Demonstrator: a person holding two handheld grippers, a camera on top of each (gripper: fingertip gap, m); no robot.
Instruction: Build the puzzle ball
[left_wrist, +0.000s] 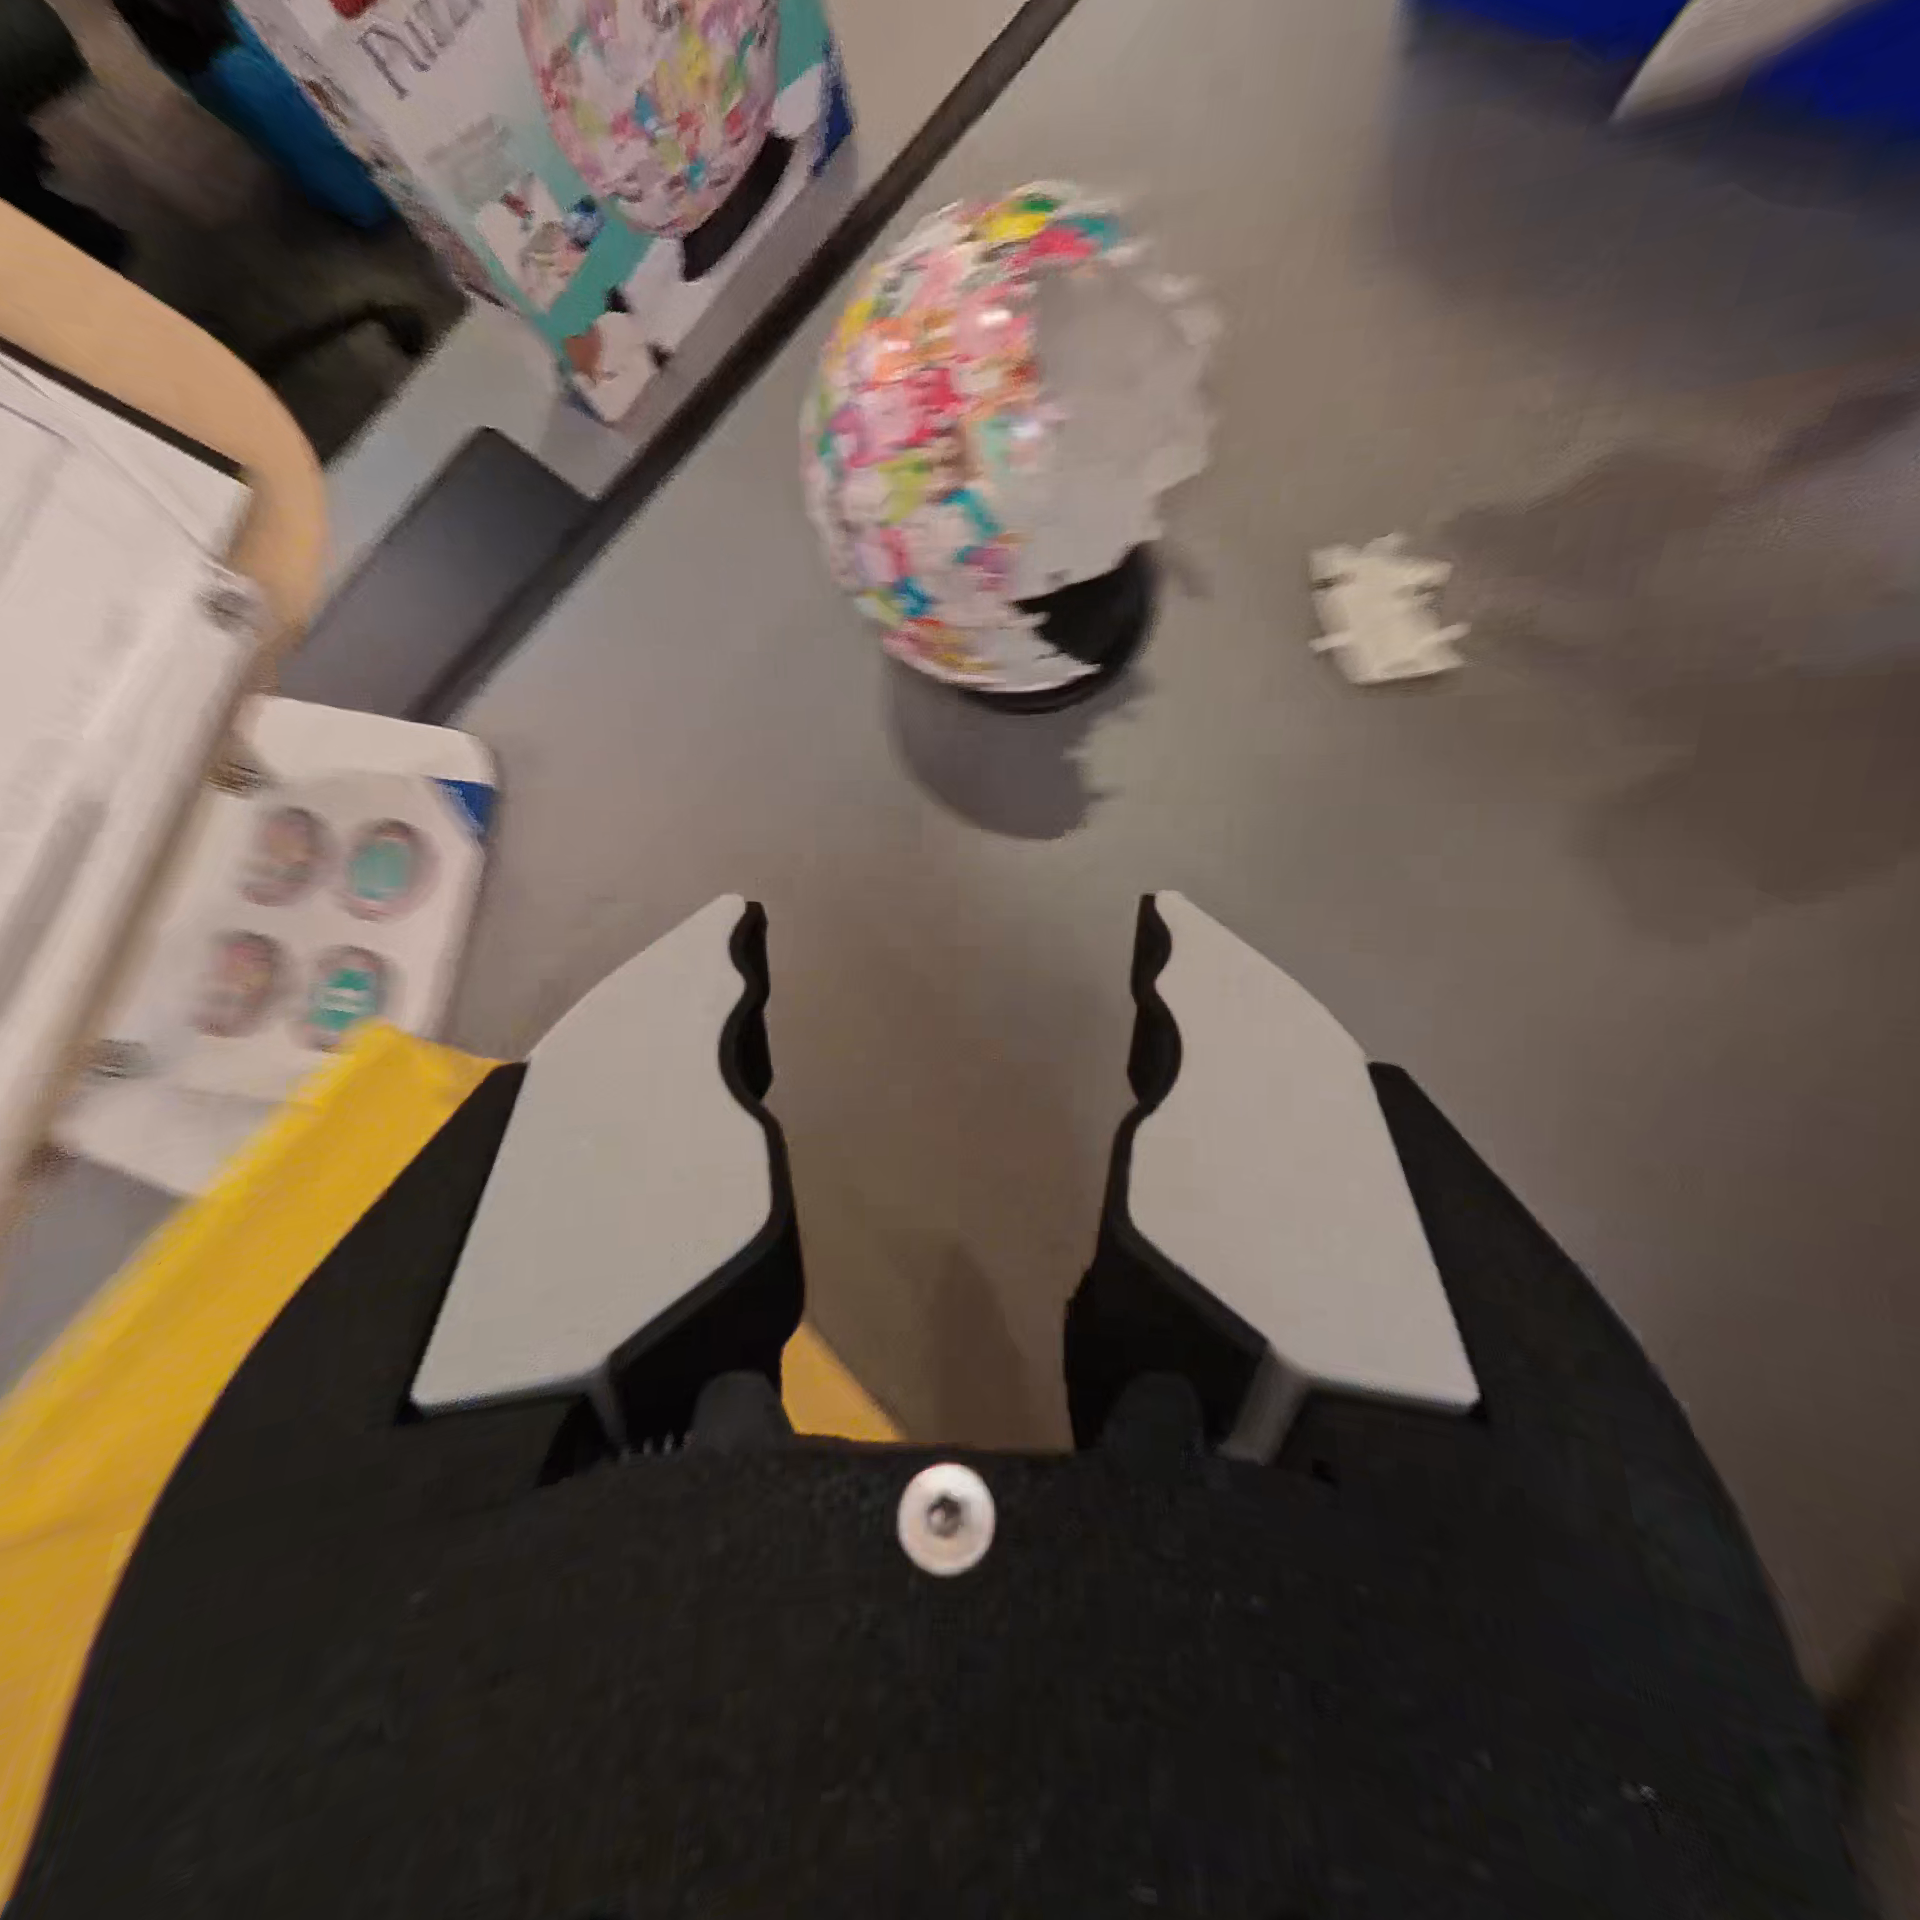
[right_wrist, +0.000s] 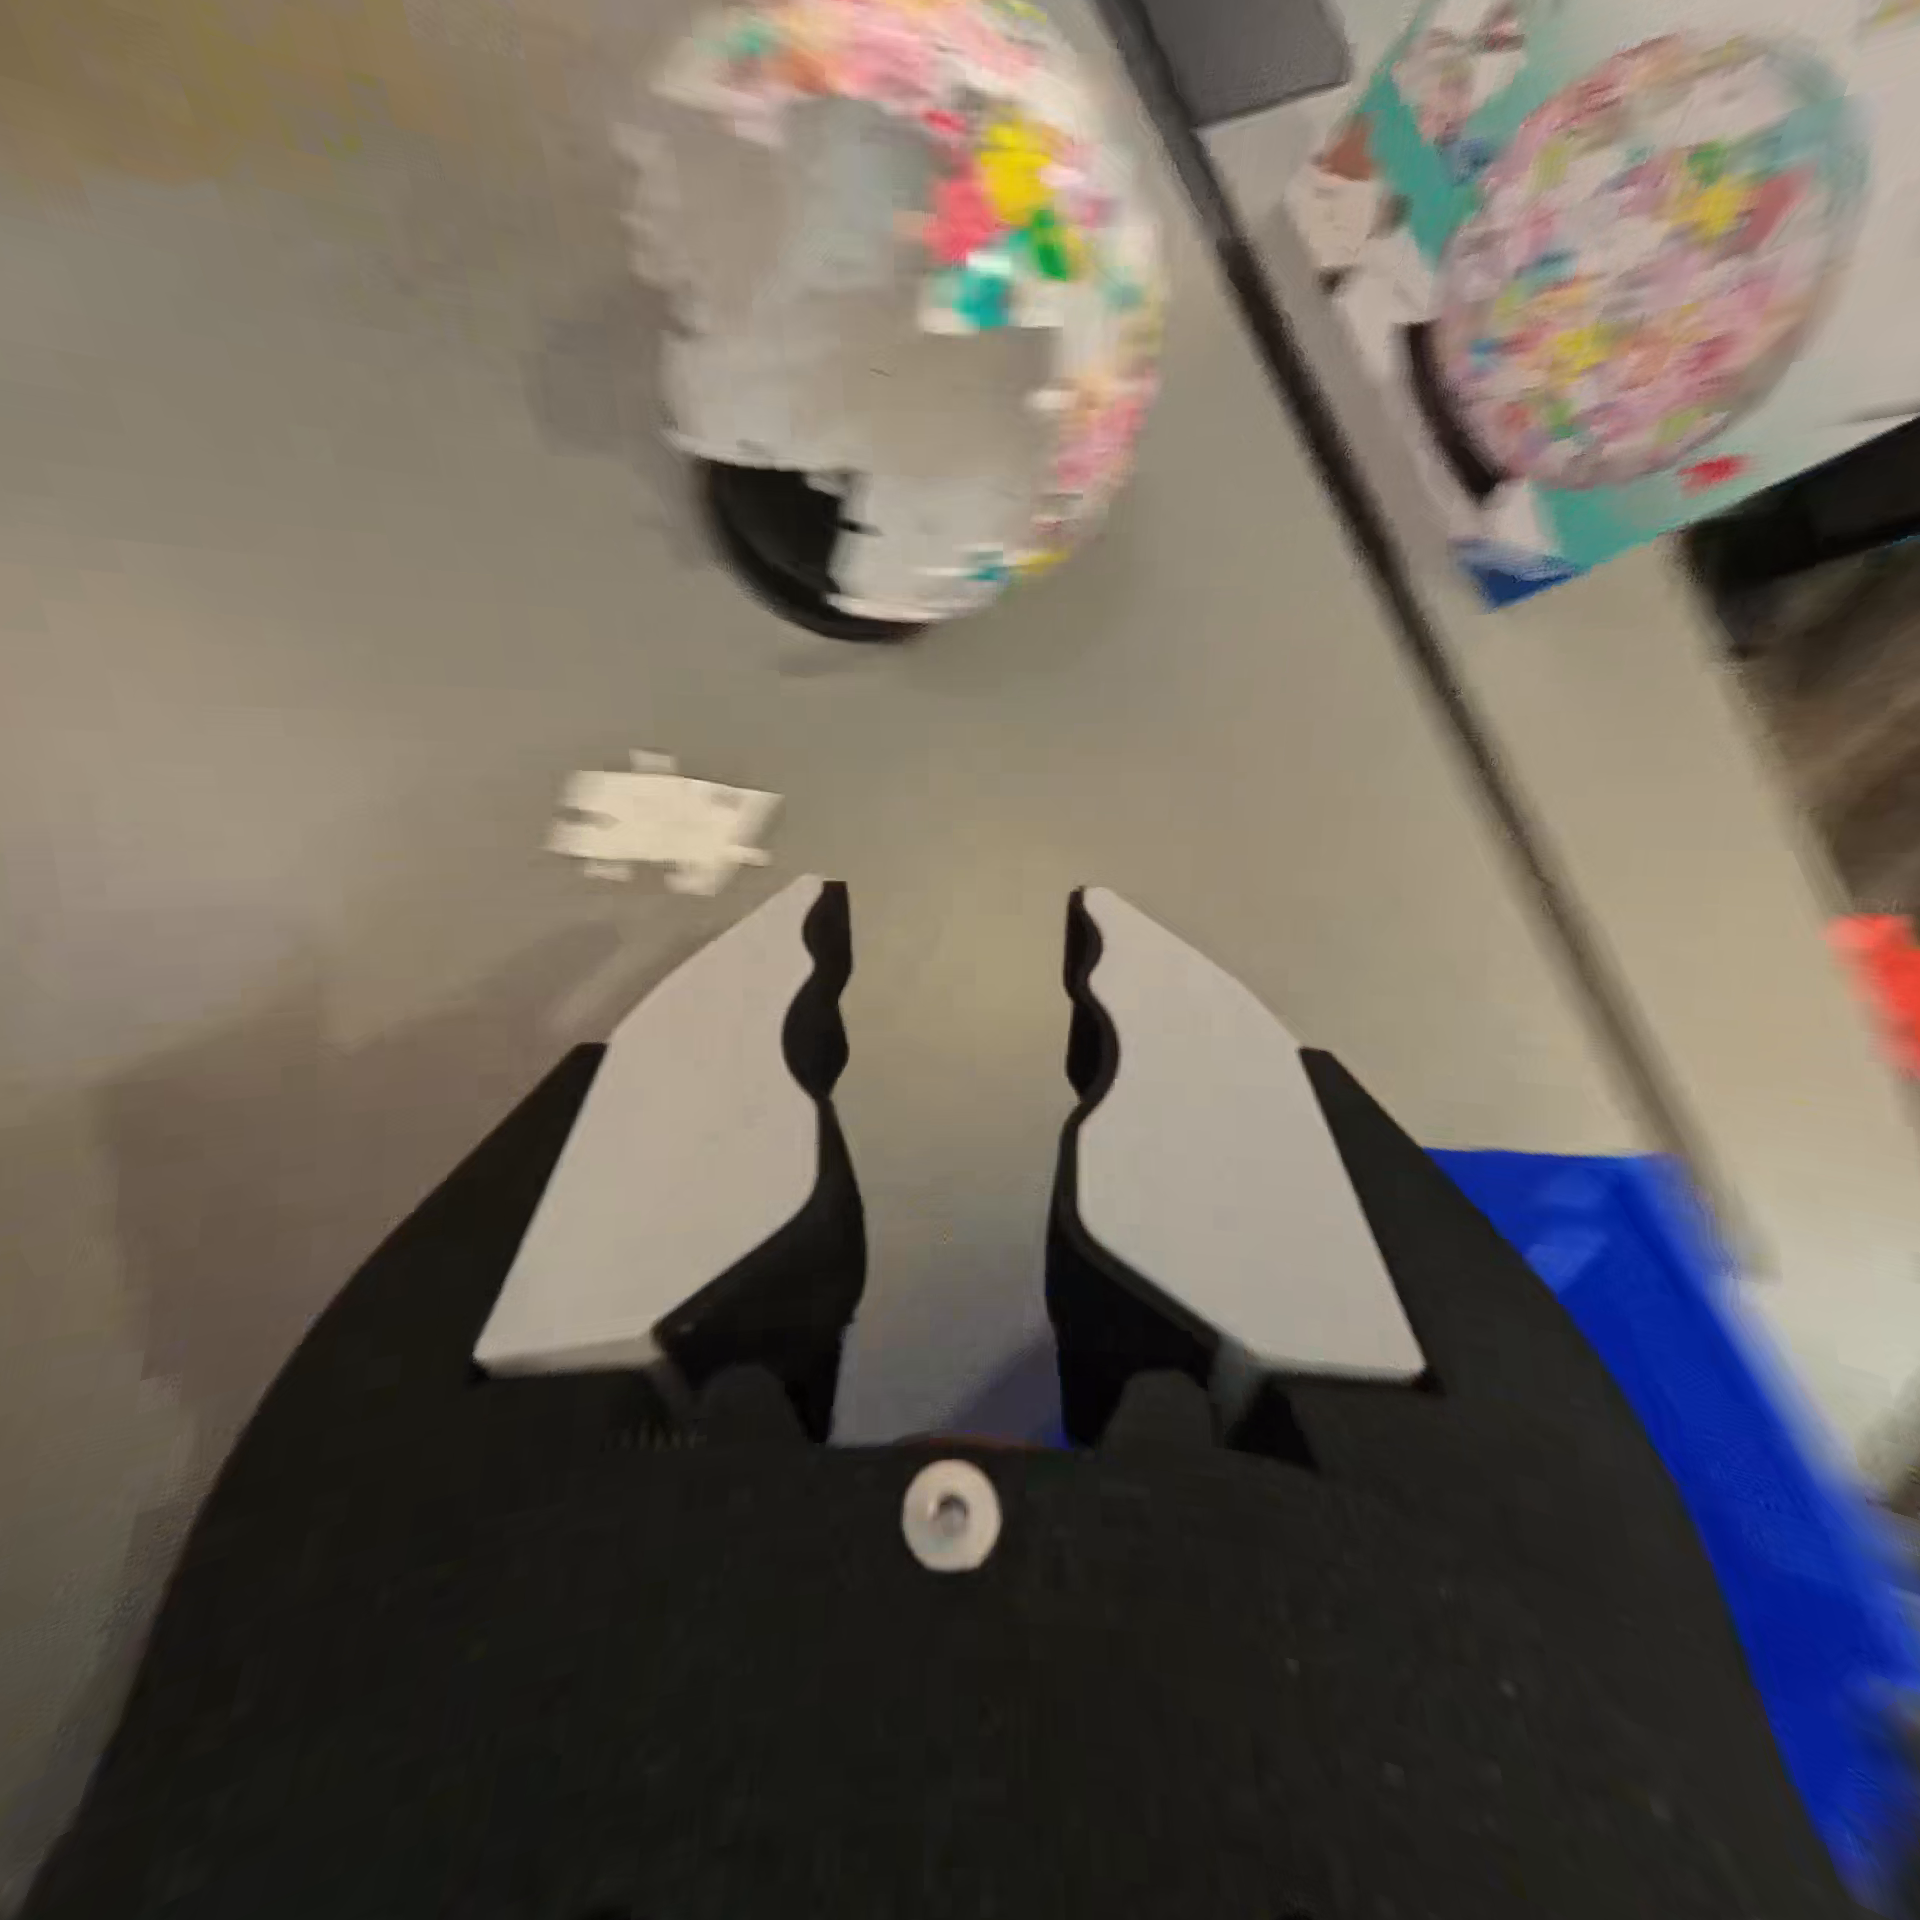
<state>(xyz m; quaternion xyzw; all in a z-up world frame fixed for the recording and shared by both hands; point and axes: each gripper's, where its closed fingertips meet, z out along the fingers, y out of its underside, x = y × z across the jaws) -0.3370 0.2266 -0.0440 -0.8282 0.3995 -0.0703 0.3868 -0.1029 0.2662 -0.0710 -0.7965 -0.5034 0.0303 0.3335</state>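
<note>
Thin plastic shell, half built: one puzzle ball (left_wrist: 966, 436) sits on its black stand (left_wrist: 1101, 623) in the middle of the grey surface (left_wrist: 1351, 935).

I judge the ball light, hollow and fragile at its jagged open edge, so I'd hold it by the finished coloured side or the stand. One loose white cluster of pieces (left_wrist: 1387, 608) lies flat just beside it, stiff and thin, best pinched at its edge. I count one box (left_wrist: 582, 156) behind. Both my left gripper (left_wrist: 951, 914) and right gripper (right_wrist: 956, 899) have their fingers apart, empty, short of everything.
</note>
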